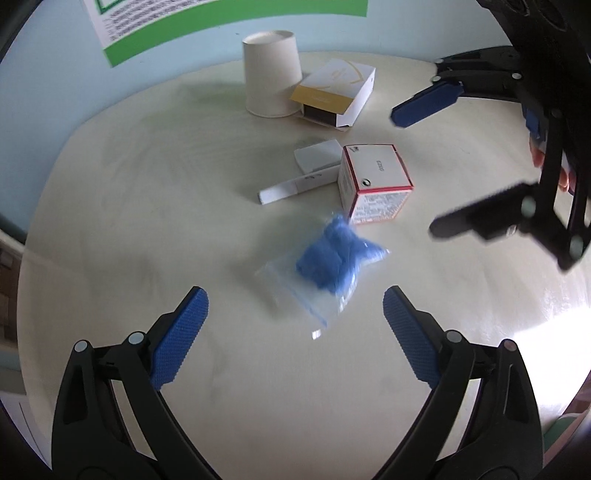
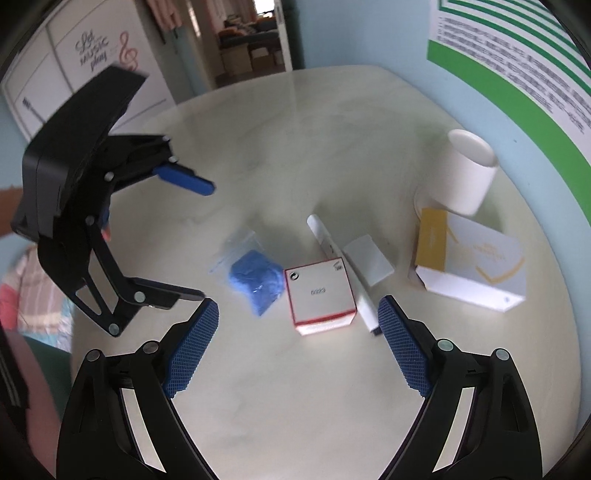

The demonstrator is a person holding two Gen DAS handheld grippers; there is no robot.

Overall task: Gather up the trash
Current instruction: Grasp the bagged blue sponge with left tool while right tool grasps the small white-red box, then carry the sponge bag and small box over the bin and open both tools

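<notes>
Several bits of trash lie on a pale round table (image 1: 147, 221). A clear zip bag with blue stuff inside (image 1: 327, 258) (image 2: 255, 277) lies just ahead of my left gripper (image 1: 295, 295), which is open and empty above the table. Beside the bag stands a red-edged white box (image 1: 373, 181) (image 2: 319, 291), with my right gripper (image 2: 297, 305) open and empty above it. A white stick (image 1: 295, 184) (image 2: 347, 273) and a small white block (image 1: 319, 155) (image 2: 369, 258) lie next to the box. Farther back are an upturned paper cup (image 1: 271, 74) (image 2: 469, 173) and a yellow-and-white carton (image 1: 334, 94) (image 2: 469, 266).
The table stands against a light blue wall with a green-bordered poster (image 1: 147, 22) (image 2: 517, 74). In the right wrist view the table's far edge (image 2: 295, 74) faces a doorway, with a white cabinet (image 2: 92, 66) to its left. Each gripper shows in the other's view, close over the trash.
</notes>
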